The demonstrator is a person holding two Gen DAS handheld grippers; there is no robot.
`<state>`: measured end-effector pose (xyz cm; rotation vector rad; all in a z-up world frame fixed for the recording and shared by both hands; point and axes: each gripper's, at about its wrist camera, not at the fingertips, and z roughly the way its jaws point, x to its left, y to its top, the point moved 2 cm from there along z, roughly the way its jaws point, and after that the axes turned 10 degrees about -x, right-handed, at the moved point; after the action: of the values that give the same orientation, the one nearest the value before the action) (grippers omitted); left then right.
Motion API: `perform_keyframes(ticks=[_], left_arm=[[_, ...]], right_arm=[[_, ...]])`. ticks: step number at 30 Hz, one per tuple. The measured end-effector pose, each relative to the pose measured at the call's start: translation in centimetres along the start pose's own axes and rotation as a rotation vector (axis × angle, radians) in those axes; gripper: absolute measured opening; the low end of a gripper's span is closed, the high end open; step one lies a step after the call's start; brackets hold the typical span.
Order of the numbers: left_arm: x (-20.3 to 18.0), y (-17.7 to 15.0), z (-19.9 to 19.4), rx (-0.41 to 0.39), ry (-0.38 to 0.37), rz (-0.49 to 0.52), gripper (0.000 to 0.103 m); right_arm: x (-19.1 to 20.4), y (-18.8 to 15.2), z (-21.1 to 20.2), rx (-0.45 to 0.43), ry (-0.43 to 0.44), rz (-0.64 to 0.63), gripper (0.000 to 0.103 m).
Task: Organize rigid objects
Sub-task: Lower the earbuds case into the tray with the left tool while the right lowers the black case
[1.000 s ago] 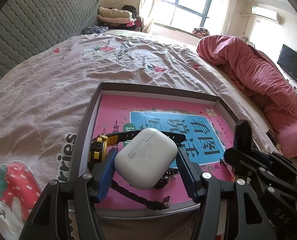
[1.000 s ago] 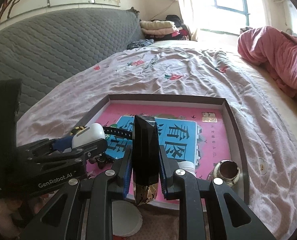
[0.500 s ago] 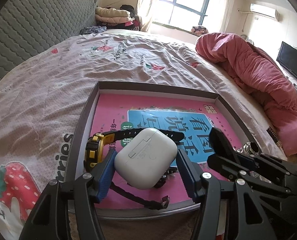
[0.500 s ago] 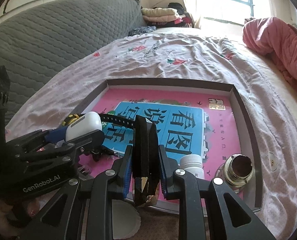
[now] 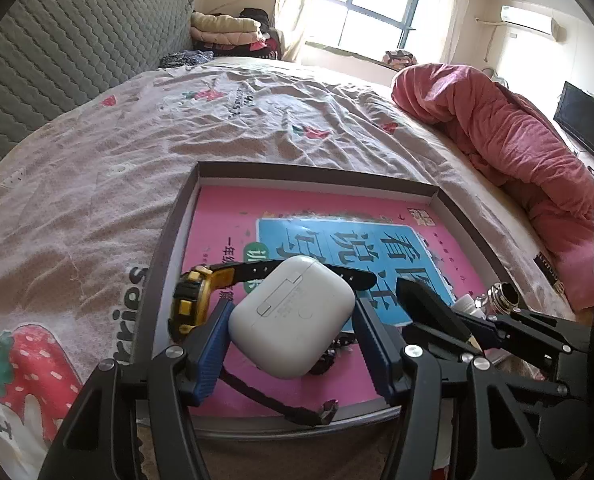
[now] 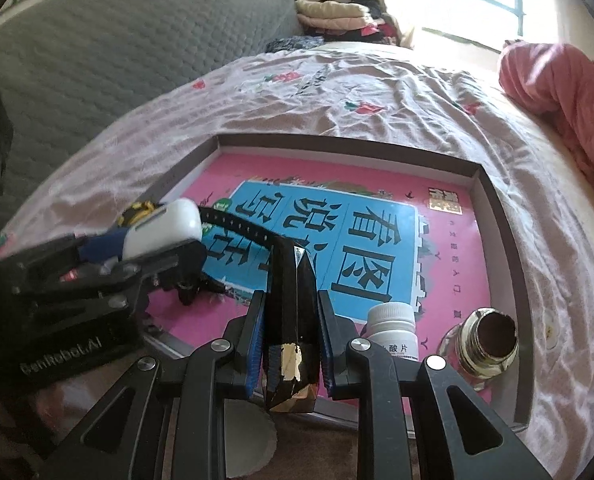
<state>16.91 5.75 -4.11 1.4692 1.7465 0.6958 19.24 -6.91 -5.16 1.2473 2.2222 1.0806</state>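
My left gripper (image 5: 293,312) is shut on a white earbud case (image 5: 293,316), holding it just above the near left part of the grey-rimmed tray (image 5: 309,170). A yellow and black watch (image 5: 193,300) lies in the tray under and beside the case. In the right wrist view my right gripper (image 6: 292,300) is shut on a black faceted stick (image 6: 293,320) with a gold-flecked base, above the tray's (image 6: 345,142) near edge. The left gripper (image 6: 137,248) with the case (image 6: 161,228) shows at left there. The right gripper (image 5: 437,316) sits close on the left one's right.
A pink and blue book cover (image 6: 337,216) lines the tray. A white pill bottle (image 6: 393,324) and a shiny open jar (image 6: 493,340) stand at its near right. A white disc (image 6: 249,436) lies below the front rim. A pink quilt (image 5: 509,132) is heaped at right.
The right gripper has sunk and rolled a little with the black stick, coming closer to the tray's near edge. The left gripper and earbud case have stayed put.
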Motion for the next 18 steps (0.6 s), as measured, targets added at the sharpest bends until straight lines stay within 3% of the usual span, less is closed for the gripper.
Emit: perform_keyframes(ticks=[5,18], left_arm=[[0.27,0.00,0.03,0.002,0.005,0.001,0.060],[-0.16,-0.25,0.31,0.016,0.003,0.021,0.060]], right_arm=[[0.58,-0.19,0.24,0.016,-0.016,-0.052,0.024],[-0.28,-0.18,0.47,0.031,-0.008,-0.007,0.025]])
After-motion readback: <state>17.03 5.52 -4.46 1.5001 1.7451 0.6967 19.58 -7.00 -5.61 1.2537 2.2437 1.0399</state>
